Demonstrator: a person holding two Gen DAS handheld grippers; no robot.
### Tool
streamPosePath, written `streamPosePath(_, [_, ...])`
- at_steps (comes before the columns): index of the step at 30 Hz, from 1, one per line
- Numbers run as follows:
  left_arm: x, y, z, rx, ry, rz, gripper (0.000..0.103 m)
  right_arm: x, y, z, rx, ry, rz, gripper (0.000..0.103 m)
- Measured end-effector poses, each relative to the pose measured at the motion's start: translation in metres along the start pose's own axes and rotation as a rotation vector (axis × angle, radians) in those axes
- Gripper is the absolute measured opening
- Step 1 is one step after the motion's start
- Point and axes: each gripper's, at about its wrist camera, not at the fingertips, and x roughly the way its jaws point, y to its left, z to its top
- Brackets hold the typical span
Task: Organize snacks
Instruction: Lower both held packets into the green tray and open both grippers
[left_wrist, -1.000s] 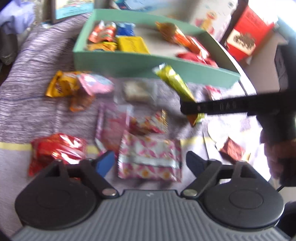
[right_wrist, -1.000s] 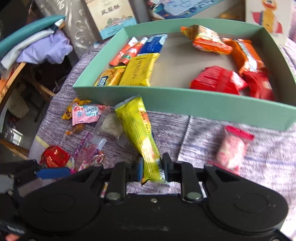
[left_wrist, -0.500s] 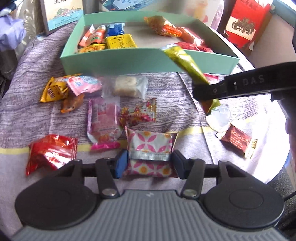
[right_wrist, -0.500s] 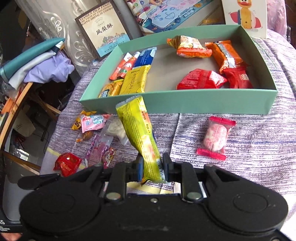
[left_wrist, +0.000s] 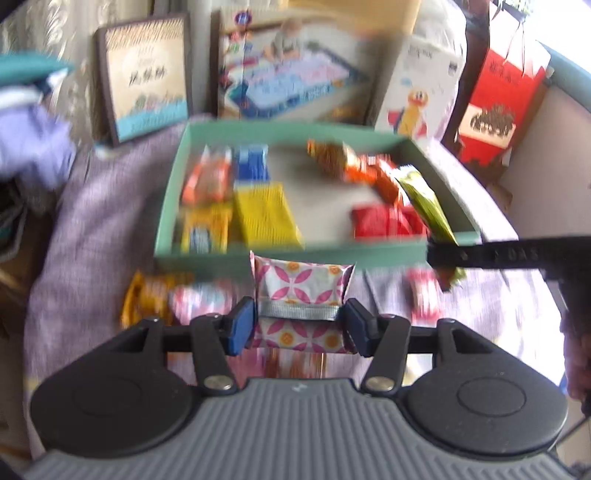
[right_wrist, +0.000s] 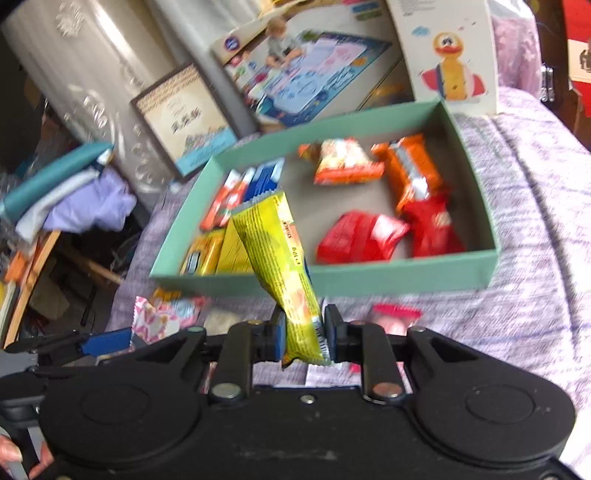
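Two grips loaded. Left gripper (left_wrist: 298, 325) clamps pink-and-white patterned foil pouch (left_wrist: 301, 286), lifted just before near wall of shallow mint-green cardboard box (left_wrist: 280, 258). Right gripper (right_wrist: 305, 334) pinches long yellow wrapped bar (right_wrist: 280, 258) above that wall. Bare box floor mid-centre; red packets (right_wrist: 373, 236) crowd right, loose snacks (left_wrist: 162, 295) on purple cloth.

Left wrist camera: behind own fingers, angled down across purple-clothed table (left_wrist: 92, 236), facing green box's (left_wrist: 280, 254) near wall, close. Right wrist camera: same direction, from box's near-left corner. Shared: green box (right_wrist: 388, 280), standing boxes behind table's far edge.
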Motion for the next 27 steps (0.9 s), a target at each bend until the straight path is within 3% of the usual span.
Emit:
streamPosePath(7, [0.053,-0.015,0.057,0.022,0.000,-0.012,0.054,0.014,-0.031,0.053,0.075,-0.066,-0.077,0.021])
streamPosePath(18, [0.125,-0.026,0.078,0.040,0.082,-0.021,0.057,0.077,-0.056,0.086,0.126,-0.047,-0.094,0.023])
streamPosePath(20, [0.128,-0.027,0.079,0.047,0.078,-0.008,0.069,0.086,-0.058,0.089,0.148,-0.042,-0.073,0.035])
streamPosePath(22, [0.128,-0.029,0.077,0.062,0.067,0.018,0.086,0.091,-0.057,0.090,0.154,-0.045,-0.074,0.068])
streamPosePath(24, [0.128,-0.029,0.076,0.065,0.061,0.034,0.099,0.091,-0.055,0.088,0.148,-0.058,-0.080,0.080])
streamPosePath(27, [0.127,-0.026,0.076,0.044,0.067,0.027,0.101,0.085,-0.054,0.087,0.142,-0.065,-0.082,0.091])
